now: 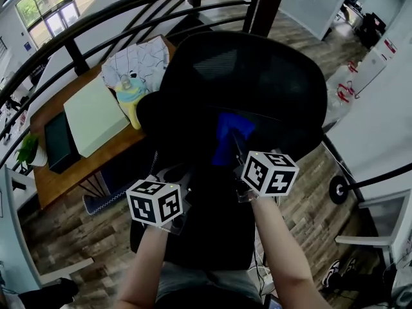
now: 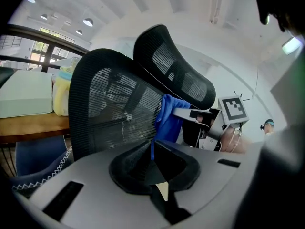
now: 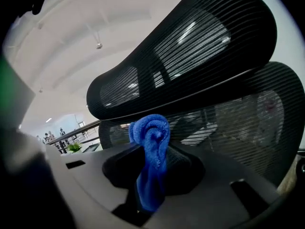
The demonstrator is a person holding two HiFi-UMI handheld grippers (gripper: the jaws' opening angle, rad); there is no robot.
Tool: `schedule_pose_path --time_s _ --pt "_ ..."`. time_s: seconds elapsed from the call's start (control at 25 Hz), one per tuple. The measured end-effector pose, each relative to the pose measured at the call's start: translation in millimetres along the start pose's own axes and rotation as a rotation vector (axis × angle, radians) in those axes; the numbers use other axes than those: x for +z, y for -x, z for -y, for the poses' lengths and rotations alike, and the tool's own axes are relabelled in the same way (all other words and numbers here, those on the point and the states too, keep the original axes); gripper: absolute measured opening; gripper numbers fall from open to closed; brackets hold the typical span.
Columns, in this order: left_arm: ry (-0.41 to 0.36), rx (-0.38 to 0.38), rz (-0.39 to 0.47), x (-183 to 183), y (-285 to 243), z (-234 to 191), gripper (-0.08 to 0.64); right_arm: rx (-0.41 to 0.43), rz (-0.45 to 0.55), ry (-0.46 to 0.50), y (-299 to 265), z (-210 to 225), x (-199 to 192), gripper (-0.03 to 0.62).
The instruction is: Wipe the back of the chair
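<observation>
the black mesh back of the office chair [image 1: 257, 89] fills the centre of the head view, with its curved mesh headrest [image 3: 190, 46] above it. a bunched blue microfibre cloth [image 1: 228, 134] sits at mid-frame against the mesh, just below the headrest. the right tongs [image 3: 152, 175] are clenched on that cloth; a rolled fold stands above the jaws and a tail hangs below. the left tongs [image 2: 159, 178] are closed together with nothing between them, lower left of the cloth and short of the mesh.

the step in hand looks like the wipe itself, with most of the panel yet to cover. to do it well, the cloth's bunched head, not the hard jaw tips, should meet the mesh. pressure should be light, since mesh gives, and strokes should run across the whole panel and its rim. the left tongs could steady the frame if the chair swivels.

the left gripper view alone gives the side-on relation: the cloth lies on the backrest's edge, with the right tool reaching in from the right of frame. the right gripper view alone shows how much cloth is gripped. the head view gives the layout from above: a wooden worktop [image 1: 96, 163] at left carries a pale green box [image 1: 93, 114] and a yellow-and-blue bottle [image 1: 131, 95].
</observation>
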State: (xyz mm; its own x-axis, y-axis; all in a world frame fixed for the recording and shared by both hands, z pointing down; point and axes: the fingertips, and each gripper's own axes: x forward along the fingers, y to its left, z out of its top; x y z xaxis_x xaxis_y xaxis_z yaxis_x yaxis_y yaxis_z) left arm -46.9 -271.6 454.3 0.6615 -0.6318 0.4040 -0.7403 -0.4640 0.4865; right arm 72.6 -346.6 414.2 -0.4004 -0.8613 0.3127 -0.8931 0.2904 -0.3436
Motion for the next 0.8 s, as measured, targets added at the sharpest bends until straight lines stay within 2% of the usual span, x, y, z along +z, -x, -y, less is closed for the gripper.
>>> schedule_pose_path --time_s 0.4,0.64,0.8 --pt "-0.067 -0.088 -0.039 -6 -35 58 0.034 -0.1 0.043 -0.063 43 61 7 0.109" --pt "-0.13 -0.139 -0.083 -19 -52 93 0.034 -0.142 0.049 -0.042 67 95 12 0.109" --pt "-0.147 -0.172 -0.104 -26 -62 111 0.034 -0.179 0.058 -0.054 83 120 13 0.109"
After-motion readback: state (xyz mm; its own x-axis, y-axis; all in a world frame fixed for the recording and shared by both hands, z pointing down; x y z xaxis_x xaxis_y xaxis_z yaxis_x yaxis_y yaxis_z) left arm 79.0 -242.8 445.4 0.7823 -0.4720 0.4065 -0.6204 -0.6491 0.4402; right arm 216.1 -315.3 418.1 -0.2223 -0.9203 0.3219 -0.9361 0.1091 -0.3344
